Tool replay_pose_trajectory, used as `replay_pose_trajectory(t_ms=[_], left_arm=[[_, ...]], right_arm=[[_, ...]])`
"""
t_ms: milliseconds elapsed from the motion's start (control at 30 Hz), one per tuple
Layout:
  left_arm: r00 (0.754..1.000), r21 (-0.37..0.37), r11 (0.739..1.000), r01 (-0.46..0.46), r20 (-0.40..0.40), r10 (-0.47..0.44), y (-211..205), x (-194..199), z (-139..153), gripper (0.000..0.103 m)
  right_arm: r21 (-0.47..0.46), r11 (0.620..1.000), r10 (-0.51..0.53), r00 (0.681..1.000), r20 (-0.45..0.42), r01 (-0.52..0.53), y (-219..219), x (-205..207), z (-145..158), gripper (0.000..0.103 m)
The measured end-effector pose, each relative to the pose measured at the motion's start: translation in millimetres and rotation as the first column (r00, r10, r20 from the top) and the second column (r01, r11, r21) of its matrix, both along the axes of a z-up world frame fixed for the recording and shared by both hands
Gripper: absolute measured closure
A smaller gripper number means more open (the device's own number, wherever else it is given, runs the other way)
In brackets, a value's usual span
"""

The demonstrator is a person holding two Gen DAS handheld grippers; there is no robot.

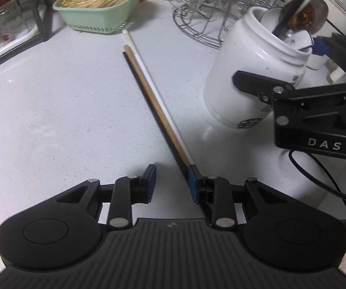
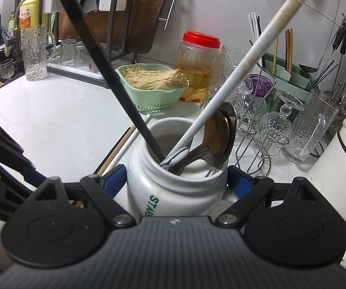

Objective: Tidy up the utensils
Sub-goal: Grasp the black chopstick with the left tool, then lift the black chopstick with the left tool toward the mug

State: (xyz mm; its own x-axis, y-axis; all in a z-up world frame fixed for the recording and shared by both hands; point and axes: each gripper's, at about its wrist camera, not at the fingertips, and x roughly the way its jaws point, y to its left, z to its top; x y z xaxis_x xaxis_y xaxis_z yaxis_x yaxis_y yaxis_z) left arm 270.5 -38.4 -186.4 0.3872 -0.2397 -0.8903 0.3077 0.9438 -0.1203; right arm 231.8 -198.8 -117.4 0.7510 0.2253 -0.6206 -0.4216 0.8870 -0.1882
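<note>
Left gripper (image 1: 173, 183) hangs over the worktop (image 1: 52, 108) with its jaws standing apart; three loose chopsticks (image 1: 158, 110), one dark, one wooden, one white, lie side by side on the surface and run past its right pad, touching or just beside it, but they are not pinched between the pads. Right gripper (image 2: 176, 180) is clamped on the white jar (image 2: 173, 192), a blue pad pressed to each side of the jar's body just below the neck. Progress, as a judgement: partly done. Already standing in the jar are a black chopstick (image 2: 105, 67), a white chopstick (image 2: 245, 57), and several metal spoons (image 2: 221, 132). Still left of the jar, flat on the worktop, are the three loose chopsticks; these appear to be what remains to load. View differences: the left wrist view shows the full length of the loose chopsticks, their far tips pointing toward a green basket (image 1: 93, 16) of enoki mushrooms, and shows the jar from outside with the right gripper's finger on its wall; the jar looks tilted there, though fisheye distortion may account for that. Right wrist view looks down into the jar's mouth and shows its contents, plus the background beyond the jar: a red-lidded plastic jar (image 2: 199, 60), glassware on a wire rack (image 2: 269, 125), a green utensil caddy (image 2: 286, 72). Only a short stretch of the loose chopsticks shows there, left of the jar.
</note>
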Motion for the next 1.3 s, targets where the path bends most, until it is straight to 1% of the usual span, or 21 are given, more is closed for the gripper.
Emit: replay_pose_trajectory(t_ms=[67, 167, 233, 267, 300, 333, 400, 500, 567, 667, 900, 933, 1000, 1033, 1167, 1233, 1300], left_arm=[[1.000, 0.009, 1.000, 0.006, 0.000, -0.006, -3.1, 0.3, 0.3, 0.068], [1.000, 0.005, 1.000, -0.009, -0.013, 0.009, -0.4, 1.9, -0.2, 0.069], [1.000, 0.016, 1.000, -0.015, -0.012, 0.015, 1.3, 0.8, -0.4, 0.070], [1.000, 0.023, 1.000, -0.014, -0.007, 0.015, 1.7, -0.6, -0.5, 0.072], [1.000, 0.022, 1.000, -0.016, -0.007, 0.017, 2.6, -1.8, -0.3, 0.080], [1.000, 0.015, 1.000, -0.015, -0.011, 0.015, 3.4, -2.8, -0.1, 0.084], [1.000, 0.017, 1.000, -0.011, -0.009, 0.012, 3.8, -5.3, 0.9, 0.096], [1.000, 0.032, 0.999, -0.012, 0.002, 0.012, 4.6, -11.0, 2.2, 0.098], [1.000, 0.023, 0.999, -0.024, 0.001, 0.024, 8.7, -13.8, 2.6, 0.099], [0.999, 0.010, 0.999, -0.049, -0.001, 0.049, 16.2, -19.1, 4.3, 0.103], [0.996, -0.013, 0.996, -0.089, -0.021, 0.089, 28.0, -45.5, 5.8, 0.103], [0.995, -0.029, 0.995, -0.098, -0.022, 0.097, 30.3, -49.2, 6.3, 0.103], [0.993, -0.091, 0.989, -0.119, -0.032, 0.117, 36.2, -54.9, 7.3, 0.103], [0.991, -0.104, 0.986, -0.133, -0.038, 0.129, 38.2, -56.1, 6.8, 0.103], [0.983, -0.099, 0.978, -0.182, -0.054, 0.177, 40.4, -58.8, 3.2, 0.101], [0.983, -0.097, 0.979, -0.177, -0.057, 0.173, 38.7, -59.2, 2.3, 0.098], [0.986, -0.104, 0.981, -0.162, -0.046, 0.158, 35.9, -61.5, 3.0, 0.088]], right_arm=[[-0.001, 1.000, 0.001, 1.000, 0.001, -0.001, 0.1, -0.4, 0.1, 0.011], [-0.001, 1.000, 0.001, 1.000, 0.002, -0.001, -0.1, -0.6, -0.1, 0.011], [0.000, 1.000, 0.001, 1.000, 0.002, -0.001, -0.2, -0.5, -0.3, 0.011], [0.000, 1.000, 0.001, 1.000, 0.001, -0.001, -0.2, -0.5, -0.4, 0.011], [-0.001, 1.000, 0.001, 1.000, 0.001, -0.001, -0.3, -0.5, -0.5, 0.011], [-0.001, 1.000, 0.001, 1.000, 0.001, -0.001, -0.3, -0.5, -0.6, 0.011], [-0.001, 1.000, 0.000, 1.000, 0.001, 0.000, -0.3, -0.7, -1.0, 0.011], [-0.003, 1.000, 0.000, 1.000, -0.001, 0.000, -0.2, -0.5, -1.0, 0.011], [-0.005, 1.000, -0.001, 1.000, -0.004, 0.001, 0.1, -0.3, -0.8, 0.011], [-0.008, 1.000, -0.003, 1.000, -0.010, 0.003, 1.1, 1.1, -0.1, 0.011], [-0.009, 1.000, -0.018, 0.999, -0.028, 0.018, 2.9, 3.1, 1.0, 0.011], [-0.009, 1.000, -0.020, 0.999, -0.031, 0.020, 3.1, 3.2, 1.1, 0.011], [-0.009, 1.000, -0.021, 0.999, -0.033, 0.021, 3.6, 2.5, 1.3, 0.011], [-0.008, 1.000, -0.020, 0.999, -0.034, 0.020, 4.1, 1.9, 1.4, 0.011], [-0.007, 1.000, -0.018, 0.999, -0.033, 0.018, 4.7, 0.5, 1.3, 0.011], [0.001, 1.000, -0.023, 0.999, -0.036, 0.023, 3.9, 1.5, 1.5, 0.011], [0.002, 1.000, -0.023, 0.999, -0.035, 0.023, 3.6, 1.3, 1.4, 0.011]])
